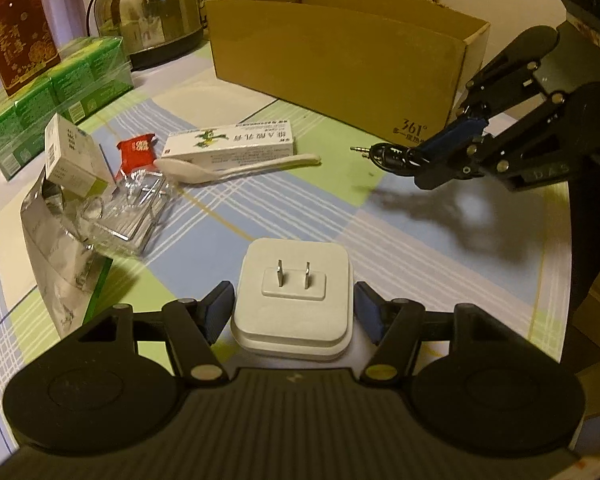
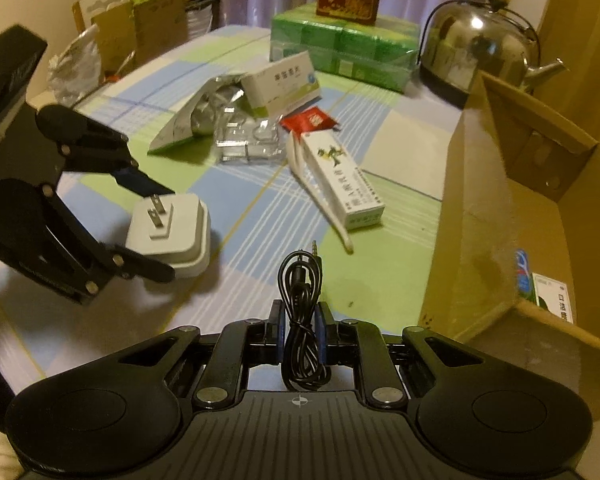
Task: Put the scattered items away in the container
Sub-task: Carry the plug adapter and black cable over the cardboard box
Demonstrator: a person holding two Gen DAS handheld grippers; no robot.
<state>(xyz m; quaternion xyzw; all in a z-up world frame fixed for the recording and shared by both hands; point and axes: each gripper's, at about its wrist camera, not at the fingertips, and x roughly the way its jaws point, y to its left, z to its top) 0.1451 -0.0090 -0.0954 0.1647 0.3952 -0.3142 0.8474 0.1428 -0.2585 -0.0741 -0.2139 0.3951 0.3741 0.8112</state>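
A white plug adapter (image 1: pixel 294 308) (image 2: pixel 176 232), prongs up, sits between the fingers of my left gripper (image 1: pixel 294 296) (image 2: pixel 168 234), which is shut on its two sides. My right gripper (image 2: pixel 299 312) (image 1: pixel 440 160) is shut on a coiled black audio cable (image 2: pixel 300 280) (image 1: pixel 388 156), held above the cloth beside the open cardboard box (image 1: pixel 340 68) (image 2: pixel 480 220). On the table lie a long ointment carton (image 1: pixel 228 144) (image 2: pixel 344 184), a white spoon (image 1: pixel 236 170), a red sachet (image 1: pixel 137 152), a white-green medicine box (image 1: pixel 72 152), a foil pouch (image 1: pixel 56 248) and a clear blister tray (image 1: pixel 136 208).
A steel kettle (image 1: pixel 148 12) (image 2: pixel 476 48) stands behind the box. Wrapped green packs (image 1: pixel 52 100) (image 2: pixel 340 48) carry a red carton (image 1: pixel 16 32) at the far side. Small packets (image 2: pixel 548 292) lie inside the box. The table's rim (image 1: pixel 556 280) runs close on the right.
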